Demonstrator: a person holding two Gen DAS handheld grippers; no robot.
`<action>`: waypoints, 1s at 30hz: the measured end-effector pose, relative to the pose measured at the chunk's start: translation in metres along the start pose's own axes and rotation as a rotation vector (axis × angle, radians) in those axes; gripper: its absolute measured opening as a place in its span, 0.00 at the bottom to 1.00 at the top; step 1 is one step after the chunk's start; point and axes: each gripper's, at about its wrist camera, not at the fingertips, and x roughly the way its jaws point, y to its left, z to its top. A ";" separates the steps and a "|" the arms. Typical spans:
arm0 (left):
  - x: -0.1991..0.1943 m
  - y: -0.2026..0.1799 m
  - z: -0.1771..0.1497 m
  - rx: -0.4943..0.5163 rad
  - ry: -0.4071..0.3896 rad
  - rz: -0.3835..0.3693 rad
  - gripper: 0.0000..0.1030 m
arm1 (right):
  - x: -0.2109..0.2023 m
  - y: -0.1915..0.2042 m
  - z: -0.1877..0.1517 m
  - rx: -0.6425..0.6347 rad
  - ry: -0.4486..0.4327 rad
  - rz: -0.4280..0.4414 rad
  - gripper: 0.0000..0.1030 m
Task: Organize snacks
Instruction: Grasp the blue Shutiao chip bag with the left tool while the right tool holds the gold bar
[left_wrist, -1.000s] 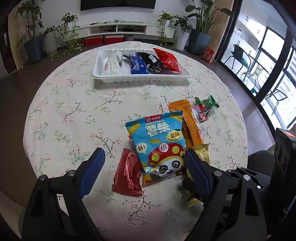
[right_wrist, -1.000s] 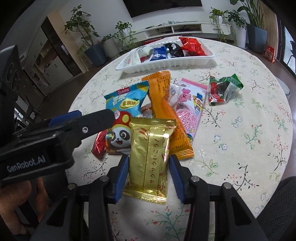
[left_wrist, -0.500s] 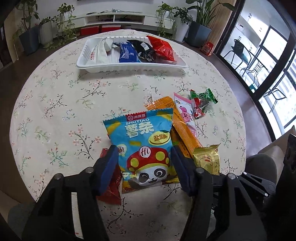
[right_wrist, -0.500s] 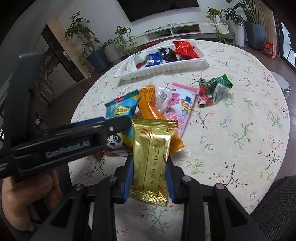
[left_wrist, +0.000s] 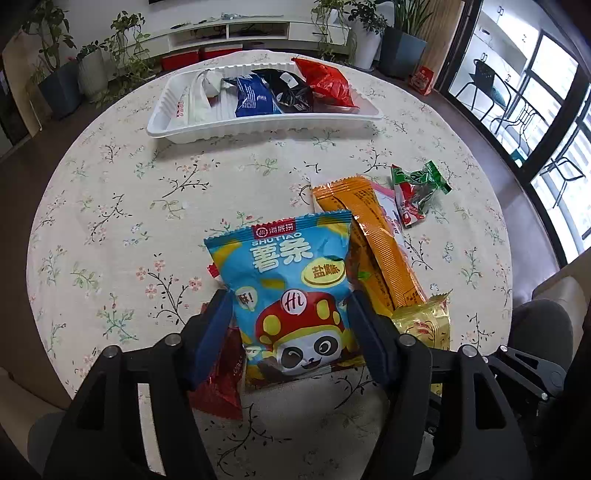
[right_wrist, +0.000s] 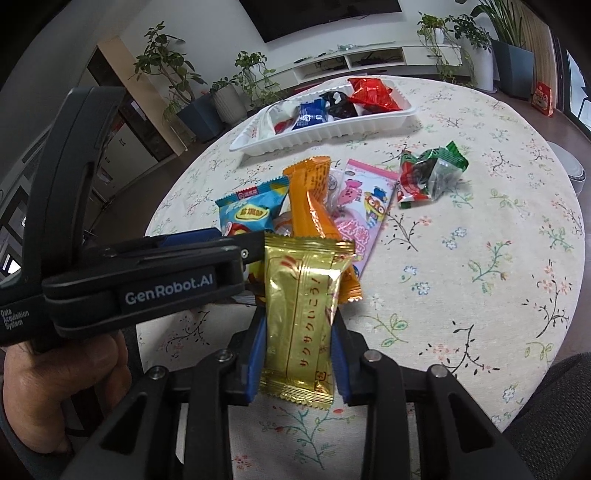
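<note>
My left gripper (left_wrist: 290, 314) is shut on a blue panda chip bag (left_wrist: 288, 291), its jaws pressing both sides. My right gripper (right_wrist: 297, 332) is shut on a gold wafer packet (right_wrist: 301, 314). The gold packet also shows in the left wrist view (left_wrist: 424, 326). An orange packet (left_wrist: 373, 240), a pink packet (right_wrist: 364, 206) and a green-red candy bag (left_wrist: 415, 192) lie on the floral tablecloth. A red packet (left_wrist: 219, 380) lies under my left finger. A white tray (left_wrist: 258, 127) at the far side holds white, blue, black and red snacks.
The left gripper body (right_wrist: 122, 277) and the hand holding it fill the left of the right wrist view. The round table (left_wrist: 110, 229) drops off on all sides. Potted plants (left_wrist: 92, 70) and a TV shelf stand behind; windows are at right.
My left gripper moved forward and closed on the blue chip bag. My right gripper closed tighter on the gold packet and raised it.
</note>
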 end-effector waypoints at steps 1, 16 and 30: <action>0.003 0.000 0.001 0.000 0.009 -0.003 0.65 | 0.000 0.000 0.000 0.000 0.001 0.000 0.33; 0.004 0.012 -0.008 -0.029 0.006 -0.084 0.39 | 0.000 0.003 -0.001 -0.020 -0.002 -0.014 0.33; -0.012 0.021 -0.012 -0.019 -0.018 -0.138 0.29 | 0.001 0.005 0.000 -0.035 0.008 -0.015 0.33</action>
